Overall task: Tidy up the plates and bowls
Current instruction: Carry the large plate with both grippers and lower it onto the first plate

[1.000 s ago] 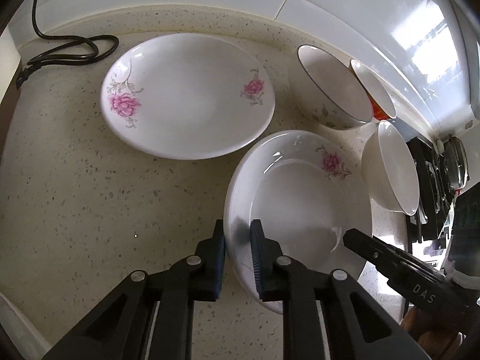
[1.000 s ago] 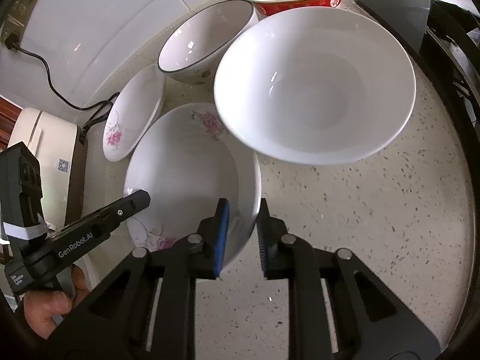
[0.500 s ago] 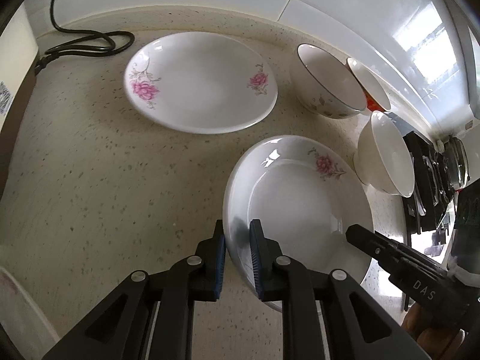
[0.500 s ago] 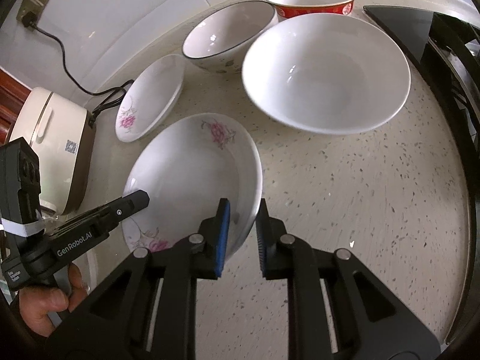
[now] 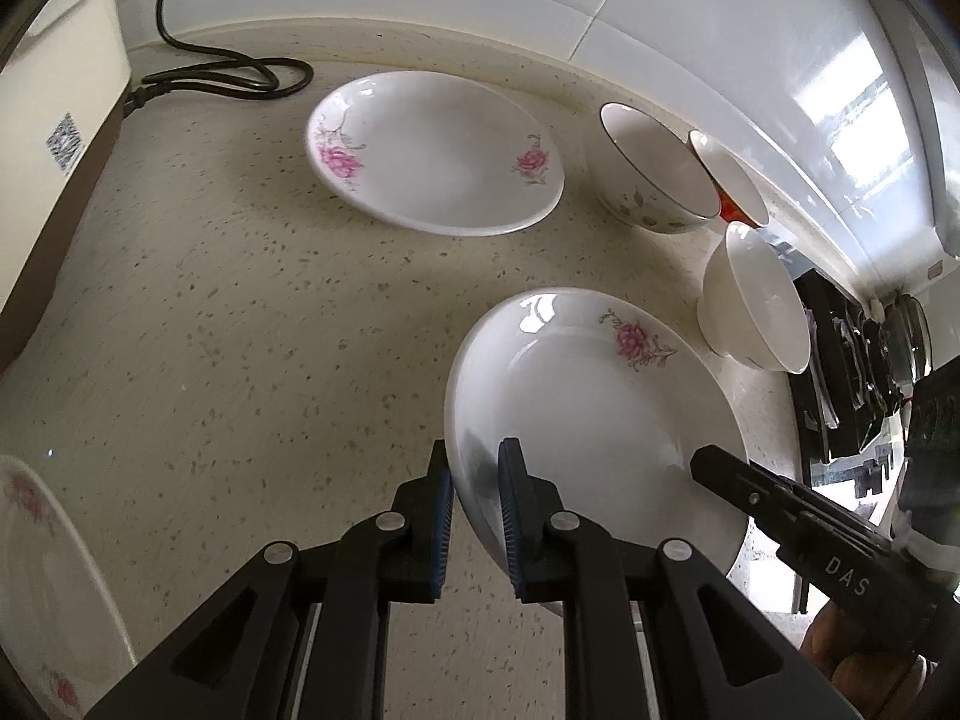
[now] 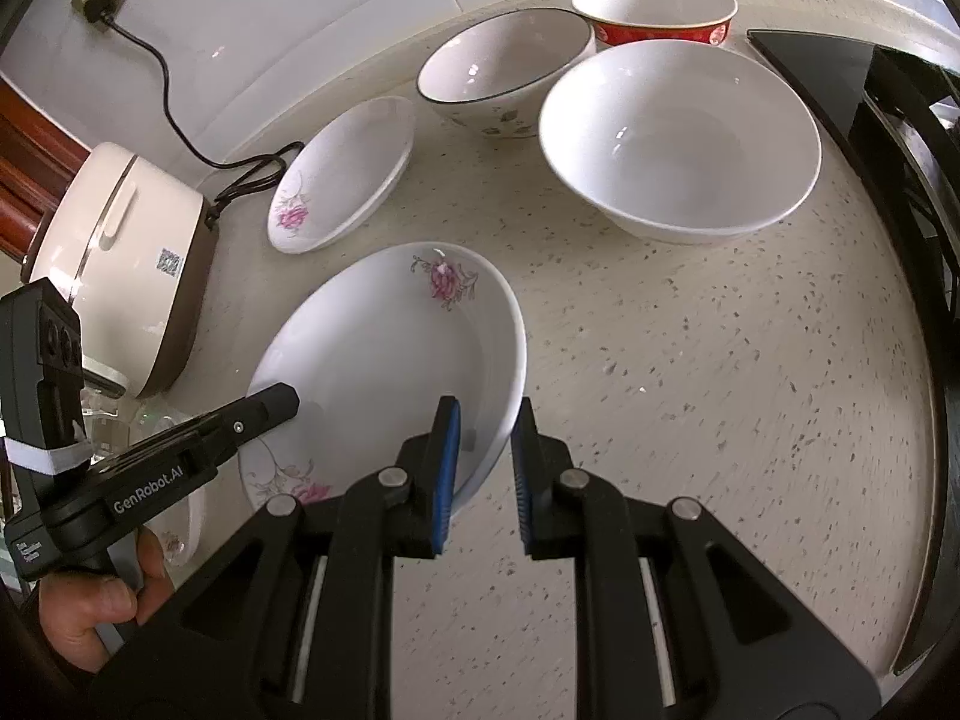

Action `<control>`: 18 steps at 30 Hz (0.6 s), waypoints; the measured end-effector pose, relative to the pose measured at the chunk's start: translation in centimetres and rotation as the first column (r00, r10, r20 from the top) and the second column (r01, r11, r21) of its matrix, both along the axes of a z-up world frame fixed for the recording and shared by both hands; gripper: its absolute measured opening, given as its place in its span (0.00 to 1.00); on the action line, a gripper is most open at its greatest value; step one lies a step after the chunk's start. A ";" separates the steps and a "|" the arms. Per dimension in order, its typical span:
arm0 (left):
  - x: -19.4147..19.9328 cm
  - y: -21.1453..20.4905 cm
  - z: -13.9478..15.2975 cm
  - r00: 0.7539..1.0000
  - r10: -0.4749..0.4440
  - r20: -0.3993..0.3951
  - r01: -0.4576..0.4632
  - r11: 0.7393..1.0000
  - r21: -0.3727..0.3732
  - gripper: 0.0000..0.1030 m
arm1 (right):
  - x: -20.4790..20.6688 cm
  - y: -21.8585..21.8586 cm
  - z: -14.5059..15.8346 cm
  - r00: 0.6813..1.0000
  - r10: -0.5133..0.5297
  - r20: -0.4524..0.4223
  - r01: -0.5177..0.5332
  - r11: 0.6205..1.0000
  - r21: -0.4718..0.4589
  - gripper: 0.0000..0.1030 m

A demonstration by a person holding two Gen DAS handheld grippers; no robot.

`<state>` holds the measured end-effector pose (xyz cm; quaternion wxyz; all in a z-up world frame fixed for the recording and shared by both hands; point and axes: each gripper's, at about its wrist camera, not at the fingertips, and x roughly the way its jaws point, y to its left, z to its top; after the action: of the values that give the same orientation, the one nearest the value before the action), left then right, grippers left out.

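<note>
A white plate with pink flowers (image 5: 600,408) hangs between both grippers, over the speckled counter. My left gripper (image 5: 474,462) is shut on its left rim. My right gripper (image 6: 486,420) is shut on the opposite rim of the same plate (image 6: 384,360). Each view shows the other gripper's tip at the far rim: the right gripper (image 5: 720,468) and the left gripper (image 6: 276,402). A second flowered plate (image 5: 432,150) (image 6: 342,174) lies near the wall. A third flowered plate (image 5: 36,540) shows at the lower left edge.
Three bowls stand by the wall: a dark-rimmed bowl (image 6: 504,72), a red bowl (image 6: 654,6) and a big white bowl (image 6: 678,138). A cream rice cooker (image 6: 120,258) with its black cord (image 5: 228,78) sits at the left. A black stove (image 6: 900,120) is on the right.
Both grippers have carried the held plate back and leftward, away from the bowls and the second plate. The rice cooker and a third plate have come into view.
</note>
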<state>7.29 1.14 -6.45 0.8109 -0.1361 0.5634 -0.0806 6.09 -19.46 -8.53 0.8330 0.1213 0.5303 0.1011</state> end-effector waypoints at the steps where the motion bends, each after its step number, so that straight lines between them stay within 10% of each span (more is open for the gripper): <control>1: -0.2 0.1 0.1 1.000 0.003 0.002 -0.003 1.000 0.000 0.15 | -0.1 0.0 0.1 1.000 0.004 0.002 -0.004 1.000 0.001 0.19; 18: -4.4 3.8 2.3 0.993 0.106 0.044 -0.105 0.994 -0.007 0.15 | -1.8 4.5 1.7 0.992 0.123 0.041 -0.123 0.992 0.007 0.19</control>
<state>2.89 4.92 -4.11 0.8259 -0.1659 0.5373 -0.0420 4.34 -14.98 -6.82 0.8352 0.0902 0.5192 0.1571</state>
